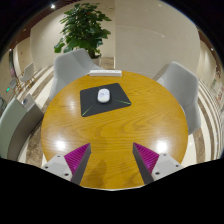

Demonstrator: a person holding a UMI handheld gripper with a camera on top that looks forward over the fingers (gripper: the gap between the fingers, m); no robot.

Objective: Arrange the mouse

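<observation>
A white mouse [104,96] lies on a dark grey mouse mat [106,100] toward the far side of a round wooden table [112,135]. My gripper [112,158] hovers over the table's near part, well short of the mat. Its two fingers with magenta pads [76,157] stand wide apart, open, and only bare wood shows between them.
Grey chairs stand round the table: one at the far left [70,66], one at the right [180,82], one at the near left [14,125]. A light slab, perhaps a laptop [105,72], rests at the table's far edge. A leafy potted plant [84,28] stands behind.
</observation>
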